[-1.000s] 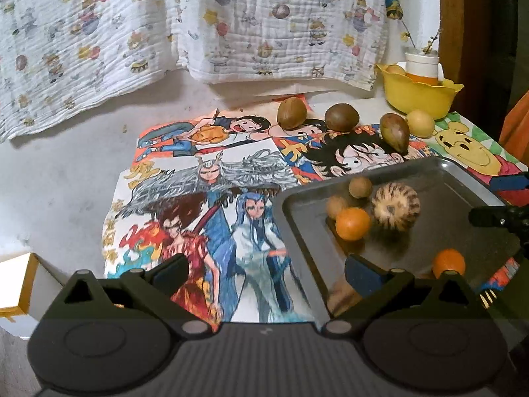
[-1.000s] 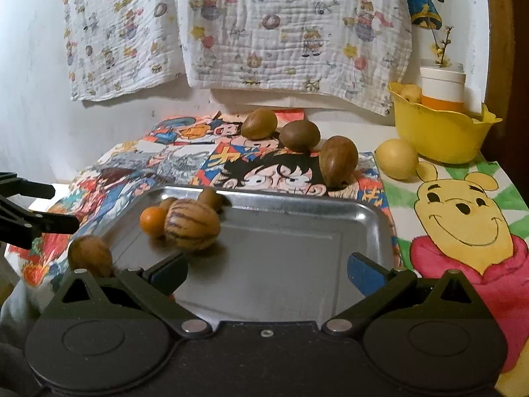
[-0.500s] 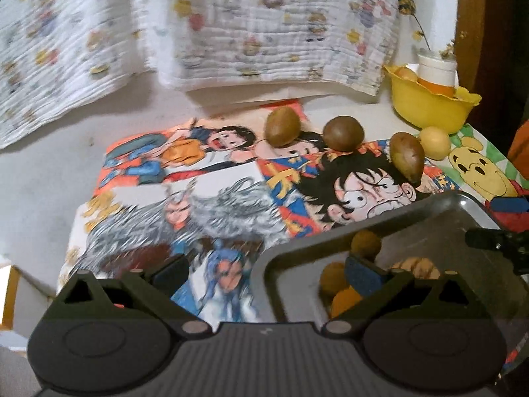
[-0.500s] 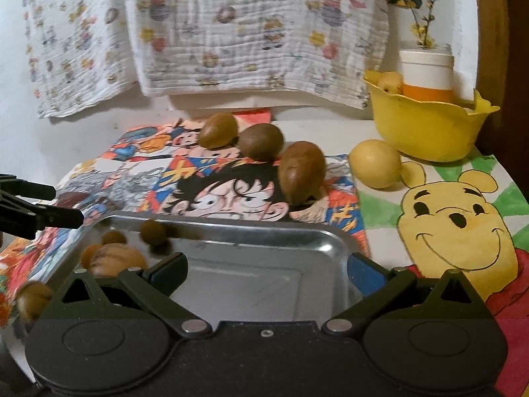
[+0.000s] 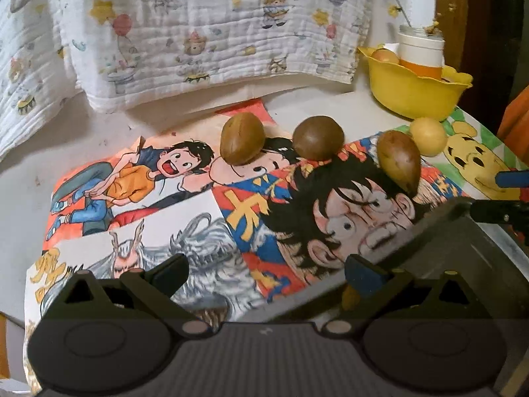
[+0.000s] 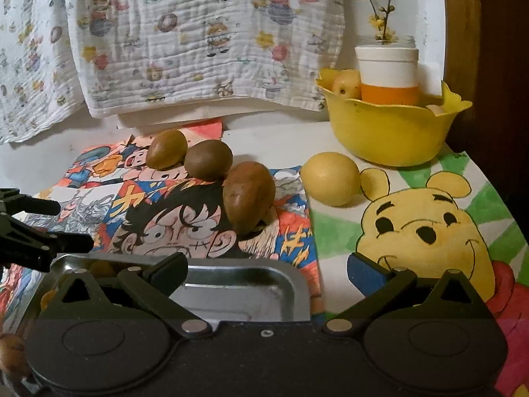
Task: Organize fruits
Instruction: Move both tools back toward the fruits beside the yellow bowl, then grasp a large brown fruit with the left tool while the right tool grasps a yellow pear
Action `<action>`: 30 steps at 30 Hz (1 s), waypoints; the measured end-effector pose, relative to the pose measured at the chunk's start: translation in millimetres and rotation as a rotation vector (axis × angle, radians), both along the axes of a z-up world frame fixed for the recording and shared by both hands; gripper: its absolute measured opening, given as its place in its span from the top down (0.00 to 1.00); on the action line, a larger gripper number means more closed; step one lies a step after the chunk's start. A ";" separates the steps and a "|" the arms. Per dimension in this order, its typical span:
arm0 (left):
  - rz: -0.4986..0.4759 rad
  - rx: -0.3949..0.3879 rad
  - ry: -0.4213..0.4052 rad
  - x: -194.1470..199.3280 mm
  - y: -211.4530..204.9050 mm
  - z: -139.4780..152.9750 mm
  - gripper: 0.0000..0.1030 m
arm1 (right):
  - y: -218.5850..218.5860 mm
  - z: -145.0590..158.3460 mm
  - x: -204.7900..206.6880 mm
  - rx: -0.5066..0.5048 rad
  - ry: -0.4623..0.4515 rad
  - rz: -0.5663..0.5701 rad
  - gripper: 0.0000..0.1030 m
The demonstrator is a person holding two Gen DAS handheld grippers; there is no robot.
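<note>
- The left gripper [image 5: 266,273] has its jaws spread apart and holds nothing; the cartoon mat [image 5: 185,198] on the desk lies between them.
- The right gripper [image 6: 267,273] is likewise apart and empty, hovering above the far rim of the metal tray [image 6: 238,286].
- Ahead of both jaws, three brown fruits [image 6: 248,197] sit in a loose row on the mat, probably waiting to be gathered.
- Right of them lies a yellow fruit [image 6: 330,178], just before the yellow bowl [image 6: 390,135].
- Small fruits in the tray are mostly hidden; their number is unclear.
</note>
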State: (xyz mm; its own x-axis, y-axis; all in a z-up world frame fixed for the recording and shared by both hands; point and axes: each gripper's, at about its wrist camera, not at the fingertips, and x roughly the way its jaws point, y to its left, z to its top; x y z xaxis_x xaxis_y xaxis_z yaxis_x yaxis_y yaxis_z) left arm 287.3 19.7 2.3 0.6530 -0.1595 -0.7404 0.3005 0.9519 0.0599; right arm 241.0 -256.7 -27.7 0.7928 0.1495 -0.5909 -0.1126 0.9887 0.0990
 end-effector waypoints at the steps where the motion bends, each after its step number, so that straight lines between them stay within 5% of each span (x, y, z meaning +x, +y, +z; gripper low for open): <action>1: 0.003 -0.006 0.005 4.3 0.9 -0.1 0.01 | 0.9 1.0 2.8 -0.003 0.003 0.000 0.01; 16: -0.126 -0.052 -0.013 41.8 -31.4 -0.1 0.01 | -16.3 9.4 45.6 -0.040 -0.001 -0.141 0.01; 30: -0.324 -0.089 -0.012 60.5 -108.1 -11.1 0.01 | -65.2 -4.6 94.8 0.164 0.046 -0.272 0.02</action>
